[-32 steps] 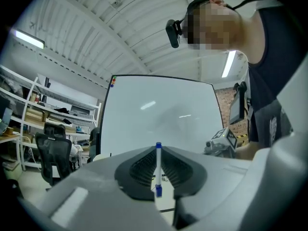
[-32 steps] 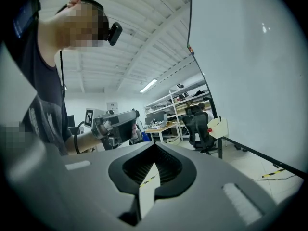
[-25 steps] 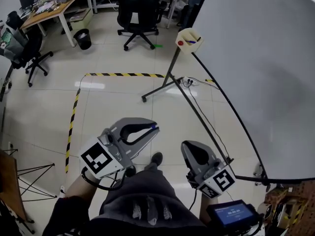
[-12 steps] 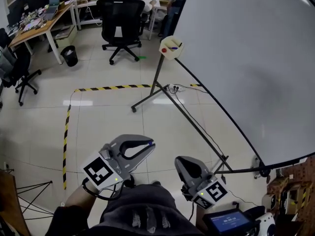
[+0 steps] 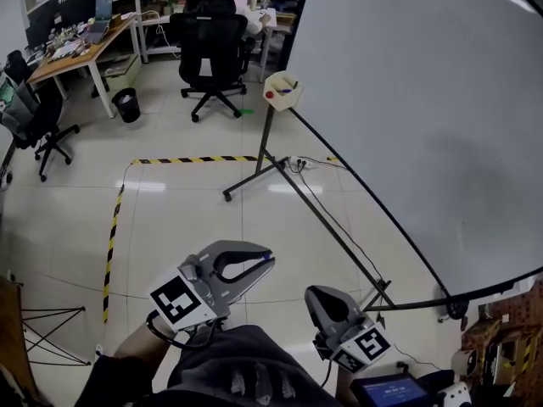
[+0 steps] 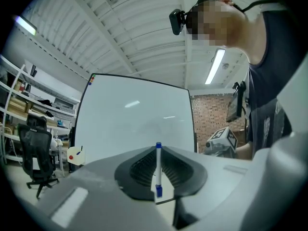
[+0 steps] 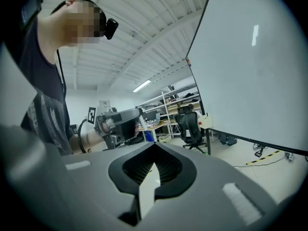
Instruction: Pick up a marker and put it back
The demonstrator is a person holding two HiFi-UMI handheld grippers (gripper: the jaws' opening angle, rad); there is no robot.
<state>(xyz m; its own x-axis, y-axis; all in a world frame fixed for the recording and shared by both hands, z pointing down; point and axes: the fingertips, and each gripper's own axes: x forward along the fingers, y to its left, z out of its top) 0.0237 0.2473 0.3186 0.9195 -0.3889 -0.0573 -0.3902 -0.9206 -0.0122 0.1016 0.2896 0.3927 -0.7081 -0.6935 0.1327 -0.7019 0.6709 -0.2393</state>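
My left gripper (image 5: 257,265) is held low in front of the person, shut on a white marker with a blue cap (image 5: 269,256). In the left gripper view the marker (image 6: 158,170) stands upright between the pads of the left gripper (image 6: 159,153). To its right in the head view, the right gripper (image 5: 325,300) is shut with nothing in it. Its jaw tips meet in the right gripper view (image 7: 155,146). A beige marker tray (image 5: 282,90) with a red dot hangs at the left end of the whiteboard (image 5: 424,125), well ahead of both grippers.
The whiteboard's metal stand (image 5: 254,172) spreads its legs over the tiled floor, with a cable (image 5: 339,227) trailing along it. Yellow-black tape (image 5: 110,244) marks the floor at left. A black office chair (image 5: 212,49), a bin (image 5: 125,104) and desks stand at the back.
The head view has shifted: the tray and whiteboard edge now sit further left and higher, and both grippers sit lower in the frame. The left gripper still holds the marker.
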